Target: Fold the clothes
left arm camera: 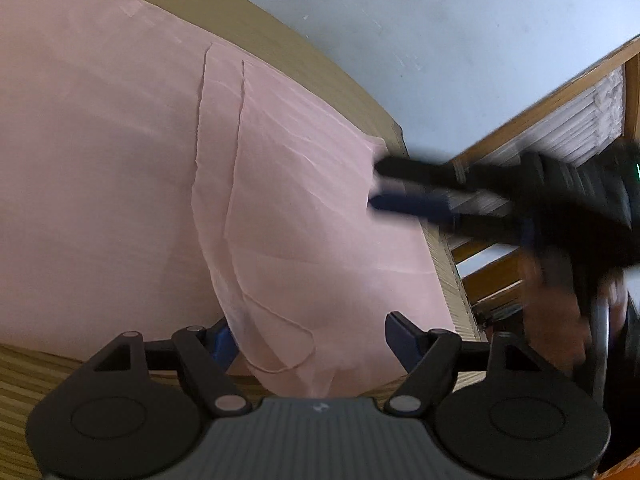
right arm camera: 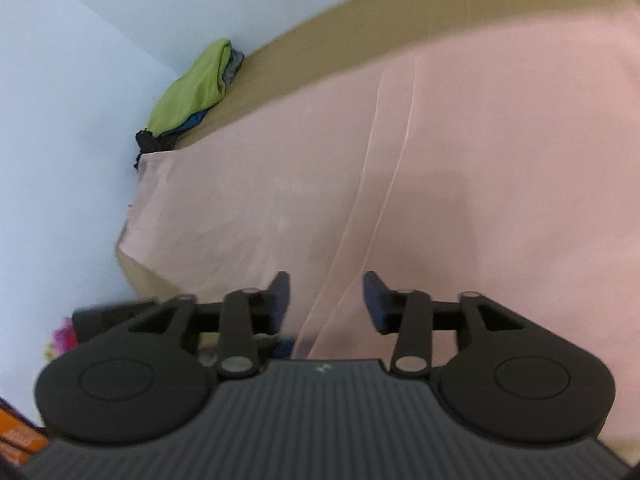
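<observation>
Nearest the left wrist camera, the left tool [left arm camera: 310, 334] stands wide open over the near edge of the pink cloth [left arm camera: 120, 180]; a hemmed fold of that cloth runs between its fingers, neither pad pressing on it. Across the wooden desk [left arm camera: 32, 372] the pink cloth lies spread flat, covering most of the top, with two long creases running from far to near through its middle. To the right, at the cloth's right-hand edge, the right tool [left arm camera: 376, 184] shows blurred, its two fingers a little apart at the cloth's far right corner; whether they touch it cannot be told. Beyond it stands a wooden frame [left arm camera: 540, 104] against a pale wall [left arm camera: 440, 32].

From the right wrist camera, a pile of clothes [right arm camera: 192, 88], green on top, sits at the far left against the wall, just beside the cloth's corner. The right tool [right arm camera: 326, 300] is open, holding nothing, with a crease of the cloth passing between its fingers.
</observation>
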Available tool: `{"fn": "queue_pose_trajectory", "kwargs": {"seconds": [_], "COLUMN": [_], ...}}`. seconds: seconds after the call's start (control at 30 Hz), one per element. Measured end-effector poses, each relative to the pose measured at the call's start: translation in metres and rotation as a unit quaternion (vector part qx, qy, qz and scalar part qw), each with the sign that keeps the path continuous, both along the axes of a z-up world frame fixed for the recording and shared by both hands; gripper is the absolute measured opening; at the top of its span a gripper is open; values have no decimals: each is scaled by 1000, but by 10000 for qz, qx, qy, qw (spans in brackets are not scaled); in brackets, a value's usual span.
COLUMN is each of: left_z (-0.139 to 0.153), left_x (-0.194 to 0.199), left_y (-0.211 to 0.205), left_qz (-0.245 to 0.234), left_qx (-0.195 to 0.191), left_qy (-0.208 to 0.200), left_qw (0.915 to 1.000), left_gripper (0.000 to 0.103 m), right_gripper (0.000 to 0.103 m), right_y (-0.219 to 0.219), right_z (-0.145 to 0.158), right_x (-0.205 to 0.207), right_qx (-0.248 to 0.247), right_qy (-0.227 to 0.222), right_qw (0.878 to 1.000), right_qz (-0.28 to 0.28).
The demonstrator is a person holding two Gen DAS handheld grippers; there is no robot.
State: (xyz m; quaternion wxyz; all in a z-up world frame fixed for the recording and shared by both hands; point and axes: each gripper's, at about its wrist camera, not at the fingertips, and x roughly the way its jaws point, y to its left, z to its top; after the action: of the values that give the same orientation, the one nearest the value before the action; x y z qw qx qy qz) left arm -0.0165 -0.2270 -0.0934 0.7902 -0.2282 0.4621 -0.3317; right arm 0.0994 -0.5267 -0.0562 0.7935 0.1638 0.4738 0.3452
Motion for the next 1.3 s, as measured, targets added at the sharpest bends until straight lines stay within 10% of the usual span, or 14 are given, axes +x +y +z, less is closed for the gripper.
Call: {"fn": "queue_pose_trajectory", "kwargs": {"seconds": [0.17, 0.6, 0.7, 0.93, 1.2, 1.3], "left_z": [5, 15, 12, 11, 3, 4], "left_x": [-7, -24, -23, -22, -10, -8], "left_y": [-16, -23, -20, -21, -27, -23], "left_qz": [-55, -151, -123, -144, -97, -25], "left_qx": [676, 770, 731, 671, 641, 563], "left_qy": [-377, -896, -878, -904, -859, -810], "left_qw": [9970, 9929, 9934, 9935, 9942, 9951], "left_gripper": [13, 12, 12, 12, 13, 13], "right_gripper": [69, 68, 86, 86, 88, 71], "right_y": [47, 161, 173, 153, 162, 162], "right_z": [5, -34, -40, -37, -39, -36], "right_x": [77, 163, 170, 183, 181, 183], "right_qx": [-1354, -3366, -3737, -2975, -3292, -3279], "right_qy": [-619, -270, -566, 240, 6, 33], "right_qw": [9886, 9410, 9253, 9520, 9430, 9434], "right_qz": [-239, -233, -308, -676, -486, -493]}}
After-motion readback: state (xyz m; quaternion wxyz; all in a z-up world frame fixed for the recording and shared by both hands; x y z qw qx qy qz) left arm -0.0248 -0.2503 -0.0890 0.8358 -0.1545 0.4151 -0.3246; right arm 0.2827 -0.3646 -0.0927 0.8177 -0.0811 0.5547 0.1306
